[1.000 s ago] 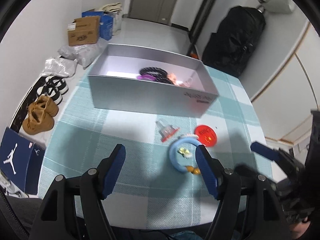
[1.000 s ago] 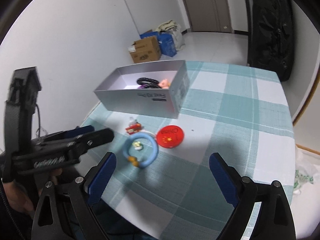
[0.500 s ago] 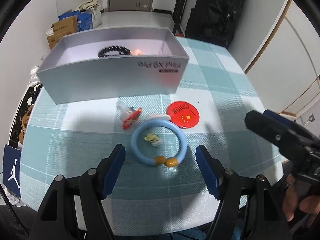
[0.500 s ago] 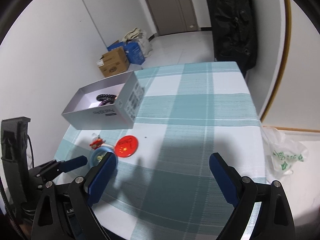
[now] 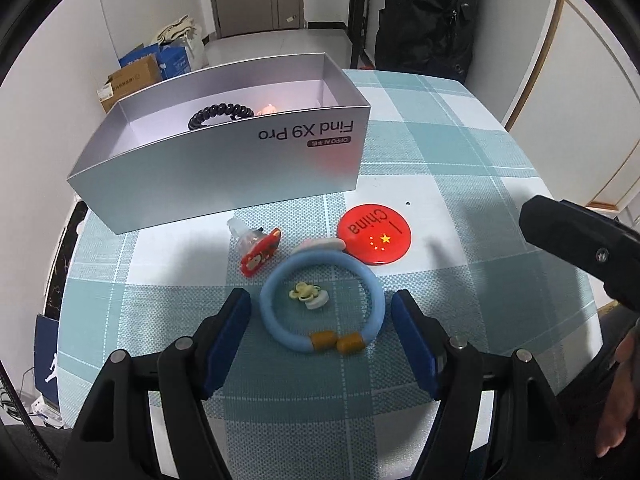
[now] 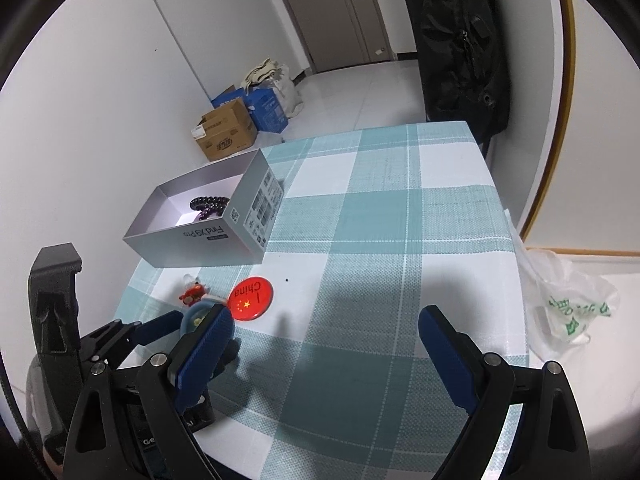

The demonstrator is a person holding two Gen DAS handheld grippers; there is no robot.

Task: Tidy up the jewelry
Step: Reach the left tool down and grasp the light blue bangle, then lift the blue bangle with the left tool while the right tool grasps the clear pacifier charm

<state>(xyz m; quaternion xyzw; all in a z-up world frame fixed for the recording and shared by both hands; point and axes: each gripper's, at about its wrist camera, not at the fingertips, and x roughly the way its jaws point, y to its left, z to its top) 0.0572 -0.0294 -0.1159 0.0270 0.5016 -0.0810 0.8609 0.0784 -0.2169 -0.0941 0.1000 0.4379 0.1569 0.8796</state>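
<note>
A light blue bangle (image 5: 322, 301) with two amber beads lies on the checked cloth, with a small yellow-white charm (image 5: 308, 294) inside its ring. My left gripper (image 5: 322, 334) is open, its blue fingers on either side of the bangle's near part. A red clip (image 5: 260, 253), a pink-white piece (image 5: 320, 245) and a red round "China" badge (image 5: 375, 233) lie just beyond. The silver box (image 5: 224, 176) behind holds a black bead bracelet (image 5: 220, 114). My right gripper (image 6: 326, 344) is open and empty over the cloth, right of the badge (image 6: 251, 293).
The table's near edge is right under the left gripper. The right gripper's body (image 5: 580, 248) shows at the right in the left wrist view. A black bag (image 6: 460, 48) stands behind the table, cardboard boxes (image 6: 226, 132) on the floor, a plastic bag (image 6: 568, 304) at the right.
My left gripper has moved forward and down, so its open fingers now flank the blue bangle. The right gripper has swung right, away from the items.
</note>
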